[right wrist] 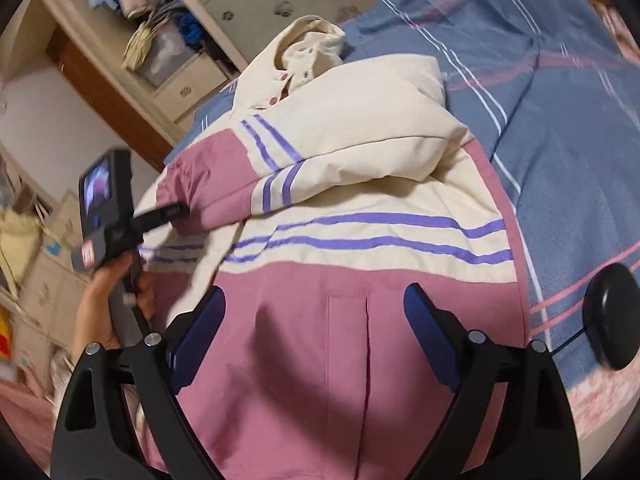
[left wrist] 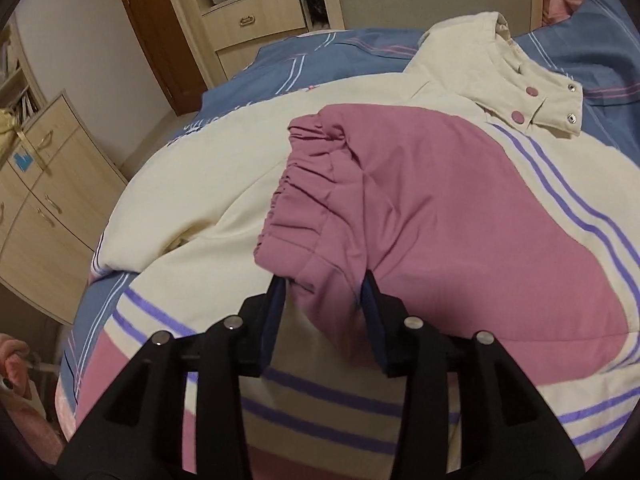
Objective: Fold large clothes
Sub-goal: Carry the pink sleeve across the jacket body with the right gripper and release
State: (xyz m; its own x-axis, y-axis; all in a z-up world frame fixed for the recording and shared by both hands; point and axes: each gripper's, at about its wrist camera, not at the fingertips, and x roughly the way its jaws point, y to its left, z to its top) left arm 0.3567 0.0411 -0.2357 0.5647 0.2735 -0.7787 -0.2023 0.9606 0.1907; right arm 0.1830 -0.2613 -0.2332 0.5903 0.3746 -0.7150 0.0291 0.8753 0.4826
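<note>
On the bed [left wrist: 248, 72], across its blue striped cover, lies my padded jacket [left wrist: 248, 168], front up, collar [left wrist: 532, 96] toward the headboard. My left tongs [left wrist: 322, 292] sit narrowed around the pink sleeve [left wrist: 420, 200] just behind its gathered cuff [left wrist: 308, 196], the sleeve folded over the chest; I judge the pads are pinching it. My right tongs [right wrist: 316, 308] stand wide over the pink hem panel [right wrist: 312, 360], holding nothing. I expect it to handle light, puffy and soft, with a slick shell, springing back after each fold. Cuffs, hem and seams give the firmest hold. It is cream and pink with purple stripes and snap buttons.
</note>
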